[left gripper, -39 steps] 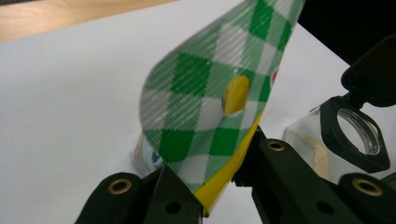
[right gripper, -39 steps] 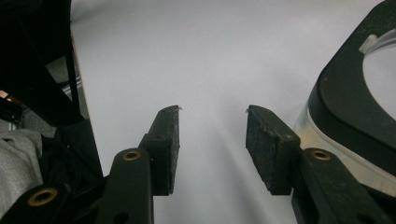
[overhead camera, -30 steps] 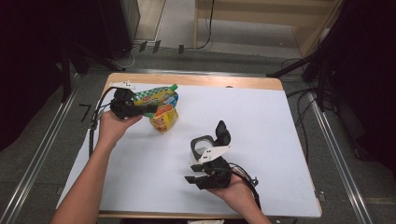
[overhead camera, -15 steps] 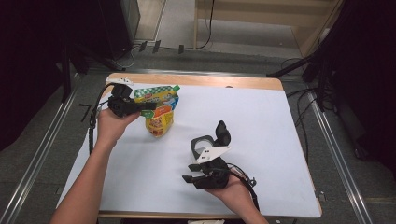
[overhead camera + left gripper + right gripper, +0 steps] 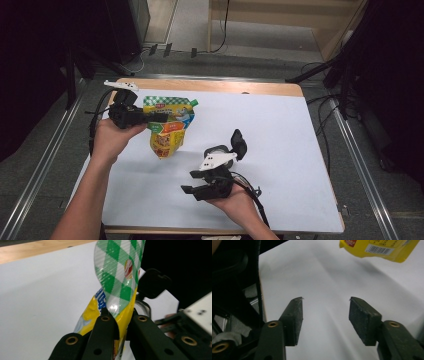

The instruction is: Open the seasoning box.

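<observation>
1. Two grippers are in play, and just one has a load: the left gripper point(image 5: 159, 118) is clamped on the top edge of the yellow-and-green pouch point(image 5: 169, 129), at about ten o'clock on the white table point(image 5: 280, 135). The pouch hangs from it, its bottom corner low over the surface; whether it touches is hard to tell.
2. In the left gripper view the jaws pinch the checked seal of the pouch point(image 5: 117, 277). Keep that bite firm and square so the flexible film does not slip.
3. The right gripper point(image 5: 236, 146) sits near six o'clock with its jaws spread and nothing between them; they have just been opening wider.
4. Bring it up toward eleven o'clock and take the pouch's point(image 5: 379, 248) lower edge squarely, without crushing it.
5. Lift slowly; a hanging pouch will swing.
</observation>
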Demonstrator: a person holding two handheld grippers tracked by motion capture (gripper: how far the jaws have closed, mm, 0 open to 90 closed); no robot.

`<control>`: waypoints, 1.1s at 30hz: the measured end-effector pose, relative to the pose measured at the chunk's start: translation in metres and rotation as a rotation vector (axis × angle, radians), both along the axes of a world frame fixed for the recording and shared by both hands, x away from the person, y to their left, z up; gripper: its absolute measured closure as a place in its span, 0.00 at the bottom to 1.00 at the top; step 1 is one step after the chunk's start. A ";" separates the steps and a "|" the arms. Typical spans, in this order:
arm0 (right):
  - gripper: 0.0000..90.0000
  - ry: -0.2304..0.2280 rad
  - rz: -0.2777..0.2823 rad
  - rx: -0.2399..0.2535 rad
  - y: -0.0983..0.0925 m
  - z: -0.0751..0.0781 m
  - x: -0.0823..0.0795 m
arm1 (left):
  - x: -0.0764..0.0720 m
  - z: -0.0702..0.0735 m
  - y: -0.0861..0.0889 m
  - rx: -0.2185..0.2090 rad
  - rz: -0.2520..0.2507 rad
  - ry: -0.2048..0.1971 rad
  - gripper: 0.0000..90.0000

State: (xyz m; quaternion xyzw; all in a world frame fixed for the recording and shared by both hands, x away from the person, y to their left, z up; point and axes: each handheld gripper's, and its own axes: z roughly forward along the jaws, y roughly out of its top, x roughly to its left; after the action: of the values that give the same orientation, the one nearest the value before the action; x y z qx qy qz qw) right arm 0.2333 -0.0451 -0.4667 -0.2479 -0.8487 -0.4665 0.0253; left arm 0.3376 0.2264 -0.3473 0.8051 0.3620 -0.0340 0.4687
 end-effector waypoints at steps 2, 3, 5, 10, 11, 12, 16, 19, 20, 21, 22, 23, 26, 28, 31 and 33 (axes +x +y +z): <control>0.46 -0.003 -0.013 -0.011 0.008 -0.003 0.002 | -0.004 0.002 -0.001 0.007 -0.018 -0.003 1.00; 0.46 -0.020 -0.021 -0.012 0.010 -0.004 0.003 | -0.007 0.004 -0.002 0.010 -0.028 0.000 1.00; 0.47 -0.033 -0.036 -0.029 0.018 -0.005 0.005 | -0.013 0.006 -0.003 0.011 -0.037 0.008 1.00; 0.52 -0.037 -0.018 -0.051 0.035 -0.008 0.004 | -0.022 0.010 -0.003 -0.002 -0.050 0.027 1.00; 0.55 -0.019 -0.023 -0.050 0.038 -0.010 0.005 | -0.024 0.010 -0.003 0.000 -0.053 0.028 1.00; 0.56 -0.012 -0.025 -0.050 0.039 -0.011 0.005 | -0.025 0.011 -0.003 0.000 -0.052 0.029 1.00; 0.63 0.004 -0.048 -0.070 0.046 -0.017 0.005 | -0.031 0.016 -0.001 0.009 -0.024 0.049 1.00; 0.66 -0.014 -0.067 -0.064 0.050 -0.021 0.006 | -0.036 0.018 0.002 0.008 -0.020 0.060 1.00; 0.67 -0.019 -0.076 -0.061 0.052 -0.022 0.006 | -0.038 0.019 0.003 0.007 -0.020 0.060 1.00; 0.68 -0.024 -0.079 -0.055 0.053 -0.023 0.007 | -0.039 0.020 0.004 0.008 -0.021 0.061 1.00; 0.69 -0.021 -0.085 -0.049 0.054 -0.024 0.007 | -0.040 0.020 0.004 0.005 -0.021 0.064 1.00; 0.72 -0.020 -0.086 -0.042 0.055 -0.025 0.008 | -0.042 0.021 0.006 0.006 -0.024 0.065 1.00; 0.75 -0.013 -0.105 -0.033 0.060 -0.030 0.010 | -0.045 0.023 0.009 -0.005 -0.027 0.085 1.00; 0.78 -0.008 -0.121 -0.039 0.062 -0.034 0.012 | -0.047 0.023 0.010 -0.007 -0.027 0.094 1.00; 0.83 0.002 -0.141 -0.035 0.064 -0.040 0.016 | -0.049 0.024 0.012 -0.003 -0.033 0.100 1.00; 0.88 0.029 -0.153 -0.019 0.065 -0.042 0.017 | -0.051 0.023 0.013 0.001 -0.039 0.110 1.00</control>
State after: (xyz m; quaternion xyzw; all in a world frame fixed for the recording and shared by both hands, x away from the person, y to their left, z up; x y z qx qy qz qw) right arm 0.2503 0.0200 -0.5084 -0.3192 -0.8311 -0.4554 -0.0005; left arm 0.2871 0.2397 -0.3241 0.8091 0.3715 -0.0869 0.4470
